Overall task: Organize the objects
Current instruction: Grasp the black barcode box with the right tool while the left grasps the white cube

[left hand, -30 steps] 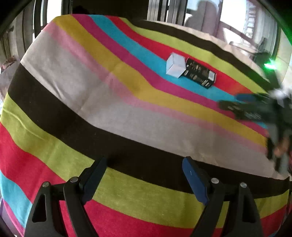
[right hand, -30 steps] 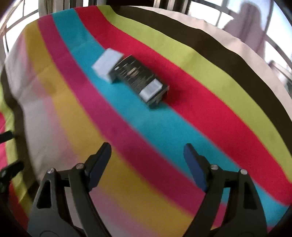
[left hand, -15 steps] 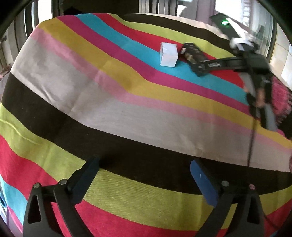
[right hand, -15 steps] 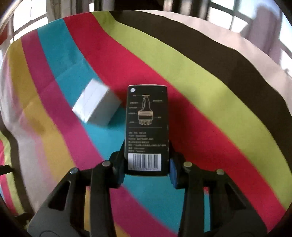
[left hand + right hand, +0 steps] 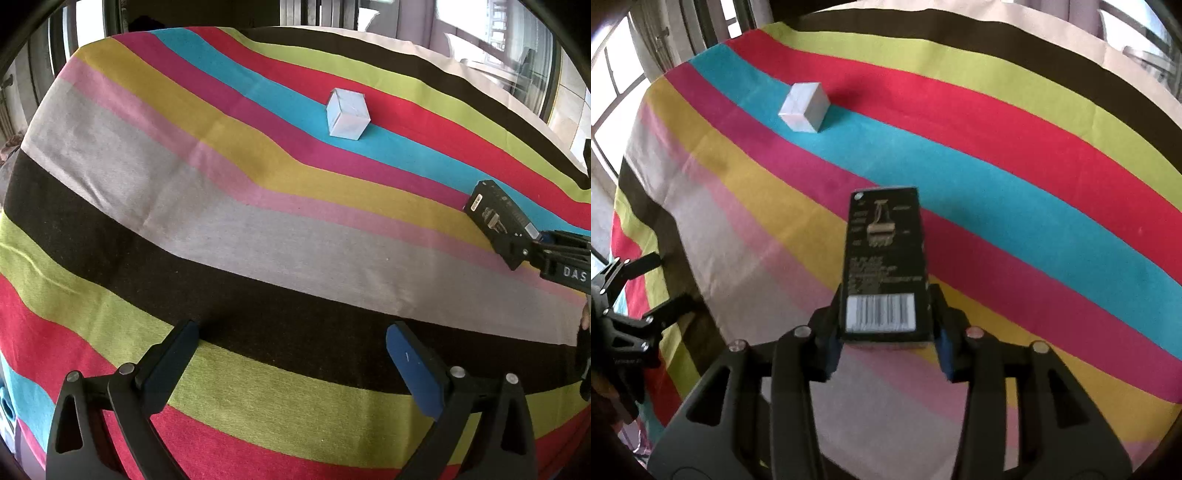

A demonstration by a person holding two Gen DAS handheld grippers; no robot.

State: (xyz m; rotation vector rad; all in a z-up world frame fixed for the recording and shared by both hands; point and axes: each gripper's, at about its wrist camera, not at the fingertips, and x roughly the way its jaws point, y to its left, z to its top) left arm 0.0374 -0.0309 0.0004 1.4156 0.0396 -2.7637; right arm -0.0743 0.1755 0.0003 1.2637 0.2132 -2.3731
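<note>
Striped multicolour cloth (image 5: pixel 221 229) spreads flat across nearly whole left wrist frame; wide bare stretch centre and left, open passage. Single standing obstacle upper centre: small white cardboard cube box (image 5: pixel 348 114) on blue stripe, bare cloth all round it. Right edge of same frame: black rectangular printed carton (image 5: pixel 498 221) raised over pink and yellow stripes. In right wrist frame, carton (image 5: pixel 884 258) fills lower centre; cube (image 5: pixel 805 107) well apart, upper left.
</note>
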